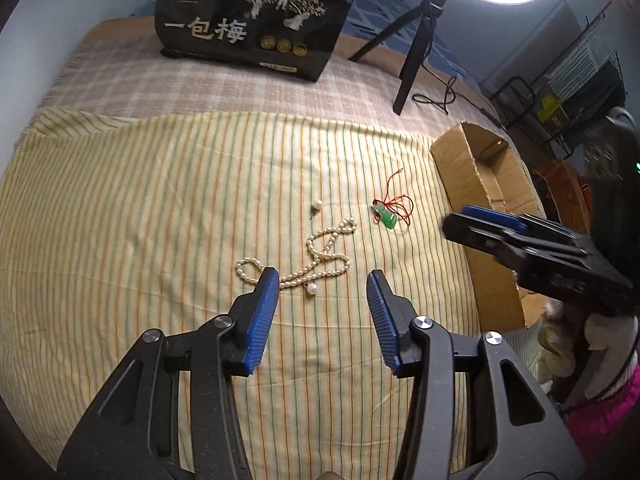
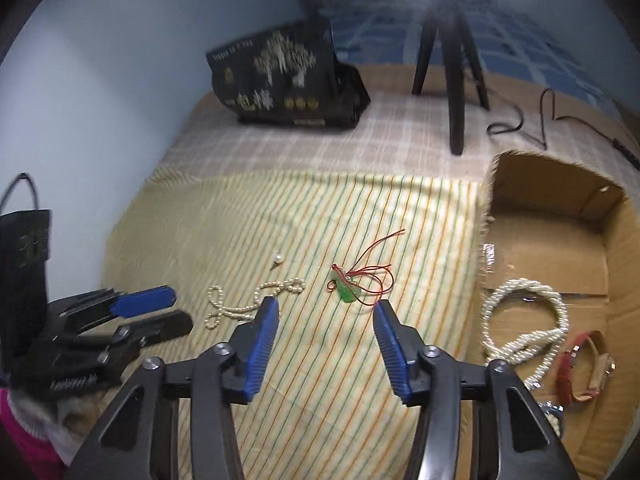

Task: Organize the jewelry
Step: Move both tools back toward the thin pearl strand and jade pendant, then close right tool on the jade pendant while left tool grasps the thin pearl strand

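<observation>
Pearl necklace (image 1: 298,258) lies tangled on striped cloth (image 1: 140,220), green pendant on red cord (image 2: 348,286) just beside it — cardboard box (image 2: 552,248) at right holds a beaded rope (image 2: 520,320) and red strap (image 2: 576,364). Left gripper (image 1: 323,280) and right gripper (image 2: 326,306) — jaws partly apart, nothing between them.

I have open striped cloth (image 1: 160,200) ahead and to the left. The cardboard box (image 1: 460,168) walls off my right edge, the tripod (image 1: 412,60) and its cable (image 1: 448,96) stand behind, and the black bag (image 1: 256,16) blocks the far end.
</observation>
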Available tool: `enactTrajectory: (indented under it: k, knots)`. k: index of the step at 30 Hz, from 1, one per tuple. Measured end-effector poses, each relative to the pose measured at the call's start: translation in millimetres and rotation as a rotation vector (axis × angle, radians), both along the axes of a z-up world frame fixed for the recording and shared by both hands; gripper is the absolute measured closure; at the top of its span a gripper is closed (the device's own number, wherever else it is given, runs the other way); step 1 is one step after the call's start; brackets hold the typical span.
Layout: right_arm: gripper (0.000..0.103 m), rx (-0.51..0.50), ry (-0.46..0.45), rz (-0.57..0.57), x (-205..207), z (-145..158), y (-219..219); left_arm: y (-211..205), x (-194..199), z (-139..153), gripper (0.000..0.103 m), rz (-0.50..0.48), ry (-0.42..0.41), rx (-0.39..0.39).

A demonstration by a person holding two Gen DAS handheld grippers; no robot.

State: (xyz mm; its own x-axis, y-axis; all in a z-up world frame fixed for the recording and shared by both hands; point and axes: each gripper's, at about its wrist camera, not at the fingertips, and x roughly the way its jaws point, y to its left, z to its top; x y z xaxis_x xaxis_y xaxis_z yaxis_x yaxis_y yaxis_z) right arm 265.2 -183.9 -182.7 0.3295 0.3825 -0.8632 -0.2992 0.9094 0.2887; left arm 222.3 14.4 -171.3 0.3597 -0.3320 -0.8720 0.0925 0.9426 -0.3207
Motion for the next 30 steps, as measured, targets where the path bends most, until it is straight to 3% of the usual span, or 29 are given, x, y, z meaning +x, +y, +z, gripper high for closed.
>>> enactTrajectory:
  k: [4,30]
  knots:
    - [0.062,-0.037,0.024,0.003,13,-13,10,-2,5,-7,0.057,-0.007,0.016,-0.001]
    - [0.068,-0.094,0.082,-0.005,46,-57,23,-23,42,-53,0.06,-0.026,0.116,0.018]
